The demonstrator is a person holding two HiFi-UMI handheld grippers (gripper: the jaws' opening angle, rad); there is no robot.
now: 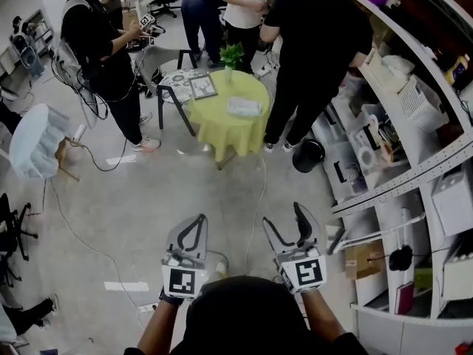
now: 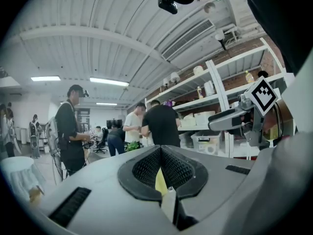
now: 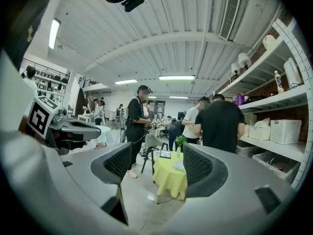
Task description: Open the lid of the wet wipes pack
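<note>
The wet wipes pack (image 1: pixel 244 107) is a flat white packet lying on a small round table with a yellow cloth (image 1: pixel 222 128), well ahead of me across the floor. Both grippers are held low and close to my body, far from the pack. My left gripper (image 1: pixel 200 219) is shut with nothing in it; in the left gripper view its pads (image 2: pixel 146 168) meet at the tips. My right gripper (image 1: pixel 283 216) stands open and empty, and in the right gripper view the yellow table (image 3: pixel 171 177) and the pack (image 3: pixel 179 166) show between its fingers.
A potted plant (image 1: pixel 232 55) and a picture frame (image 1: pixel 202 87) share the yellow table. Several people stand around it. A black bin (image 1: pixel 308 155) sits beside white shelving (image 1: pixel 414 176) on the right. Cables (image 1: pixel 74 231) trail over the floor; a white-covered table (image 1: pixel 33 139) is at left.
</note>
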